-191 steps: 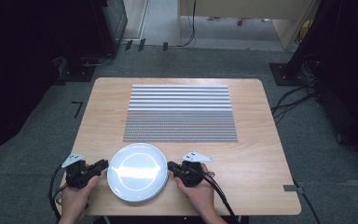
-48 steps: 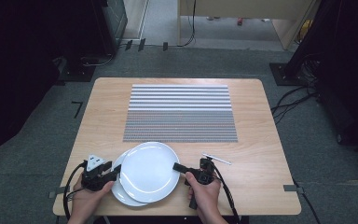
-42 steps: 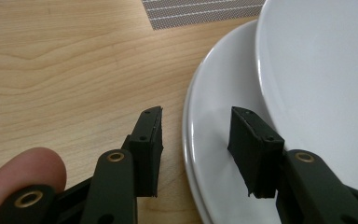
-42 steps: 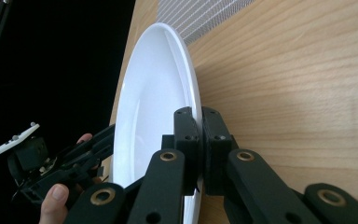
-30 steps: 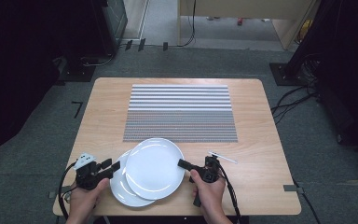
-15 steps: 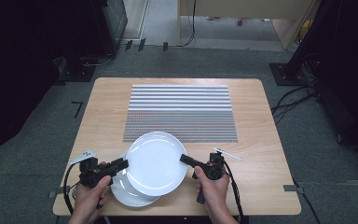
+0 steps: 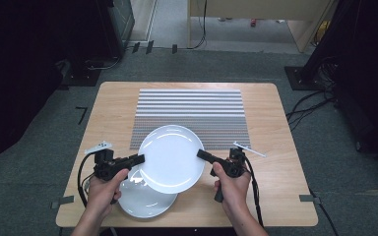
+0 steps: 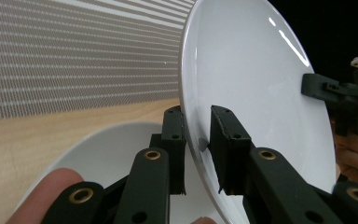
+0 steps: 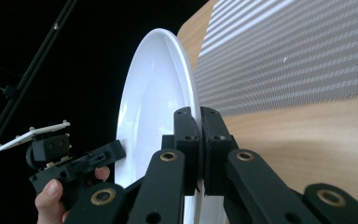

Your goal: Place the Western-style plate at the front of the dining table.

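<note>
The left gripper (image 7: pixel 139 159) and right gripper (image 7: pixel 203 155) are each pinching opposite rims of the upper plate (image 7: pixel 171 158), holding it above the lower plate (image 7: pixel 142 199) near the striped mat (image 7: pixel 189 115). If one hand is pulling faster, the smooth rim could slip out. The left gripper view is showing its jaws looser on the rim, which the high view is not revealing.

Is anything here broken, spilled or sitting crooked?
Nothing looks broken or spilled. The upper plate is lifted, pinched at opposite rims by the left gripper and right gripper, overlapping a second plate on the table. The striped placemat lies square.
</note>
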`<state>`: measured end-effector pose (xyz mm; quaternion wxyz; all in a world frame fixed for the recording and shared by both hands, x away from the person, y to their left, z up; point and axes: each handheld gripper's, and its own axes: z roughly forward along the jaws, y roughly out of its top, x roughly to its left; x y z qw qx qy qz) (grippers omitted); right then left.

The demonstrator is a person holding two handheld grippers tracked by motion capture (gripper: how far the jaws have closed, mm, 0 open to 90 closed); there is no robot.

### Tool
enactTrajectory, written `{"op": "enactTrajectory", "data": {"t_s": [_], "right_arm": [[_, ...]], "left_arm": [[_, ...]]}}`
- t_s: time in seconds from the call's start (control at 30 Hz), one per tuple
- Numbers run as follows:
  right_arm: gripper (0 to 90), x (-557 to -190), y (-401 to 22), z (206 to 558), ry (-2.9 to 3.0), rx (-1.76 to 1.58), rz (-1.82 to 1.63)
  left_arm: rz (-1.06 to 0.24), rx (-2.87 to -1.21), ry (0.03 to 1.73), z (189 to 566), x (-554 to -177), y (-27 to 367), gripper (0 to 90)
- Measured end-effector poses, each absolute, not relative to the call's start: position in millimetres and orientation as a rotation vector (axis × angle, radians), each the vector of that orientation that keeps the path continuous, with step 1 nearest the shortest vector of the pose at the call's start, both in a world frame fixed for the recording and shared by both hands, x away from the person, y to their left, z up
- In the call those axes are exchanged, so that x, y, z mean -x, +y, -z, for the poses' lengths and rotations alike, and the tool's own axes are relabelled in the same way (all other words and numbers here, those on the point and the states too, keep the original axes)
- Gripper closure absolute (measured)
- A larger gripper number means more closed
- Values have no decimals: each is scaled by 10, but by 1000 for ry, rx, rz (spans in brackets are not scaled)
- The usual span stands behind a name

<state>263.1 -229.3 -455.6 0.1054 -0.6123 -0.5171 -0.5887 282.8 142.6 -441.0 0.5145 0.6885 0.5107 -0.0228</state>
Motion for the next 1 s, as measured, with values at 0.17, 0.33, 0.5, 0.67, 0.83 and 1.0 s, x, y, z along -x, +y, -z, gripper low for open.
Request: {"op": "enactTrajectory", "data": {"t_s": [0.17, 0.33, 0.5, 0.67, 0.83, 1.0], "right_arm": [[874, -2815, -2355, 4483, -1497, 1824, 1739], [874, -3047, -2393, 4450, -1472, 1854, 1740], [874, -3273, -2428, 4477, -1469, 1891, 1725], [874, -3527, -2496, 4570, -1446, 1933, 1690], [874, -3753, -2542, 4661, -1435, 1973, 1667], [873, -3951, -2601, 4758, -1384, 1993, 1643]], "left_arm": [[53, -1679, 1234, 4297, -3100, 1346, 765], [43, -1709, 1256, 4239, -3391, 1266, 762], [104, -1707, 1298, 4325, -3728, 1205, 768], [126, -1713, 1347, 4442, -4031, 1098, 771], [124, -1715, 1392, 4527, -4275, 998, 767], [123, -1724, 1415, 4548, -4471, 925, 766]]}}
